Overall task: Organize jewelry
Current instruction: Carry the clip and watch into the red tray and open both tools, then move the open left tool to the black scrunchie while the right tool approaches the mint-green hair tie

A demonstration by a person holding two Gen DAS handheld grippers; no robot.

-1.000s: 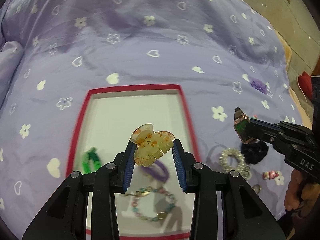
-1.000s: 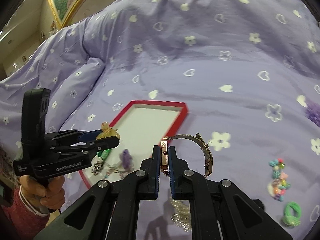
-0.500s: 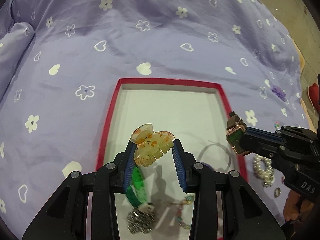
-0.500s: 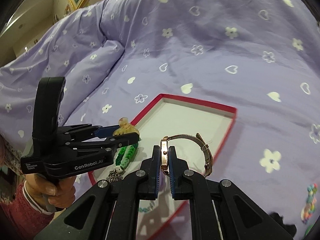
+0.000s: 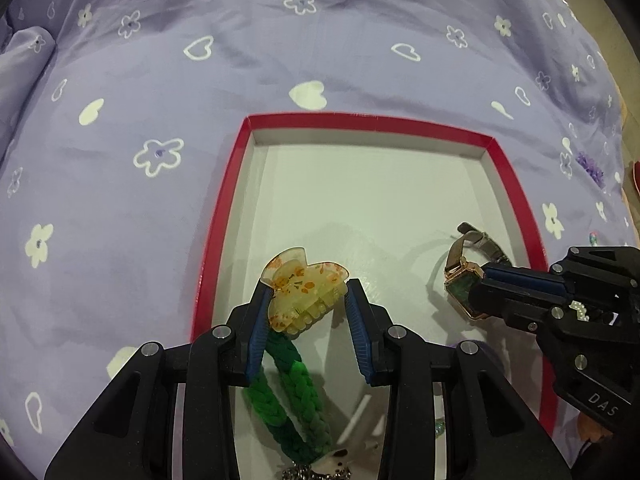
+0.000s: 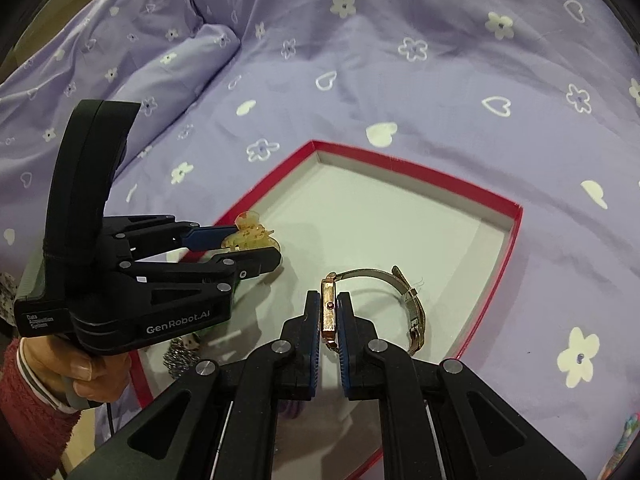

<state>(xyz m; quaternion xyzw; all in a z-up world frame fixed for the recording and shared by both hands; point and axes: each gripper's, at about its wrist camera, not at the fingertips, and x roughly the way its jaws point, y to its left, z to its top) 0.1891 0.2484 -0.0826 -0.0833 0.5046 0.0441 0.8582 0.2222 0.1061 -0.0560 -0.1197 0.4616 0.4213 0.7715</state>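
Lilac bedspread with white hearts and flowers carries a red-rimmed tray with a pale floor. Over the tray's left part, the left hand-held gripper clamps a yellow floral hair clip between its blue pads, above a green braided hair tie lying on the tray floor. Toward the tray's right edge, the right hand-held gripper pinches the rose-gold case of a watch; its mesh strap loops out past the fingertips, just over the tray floor.
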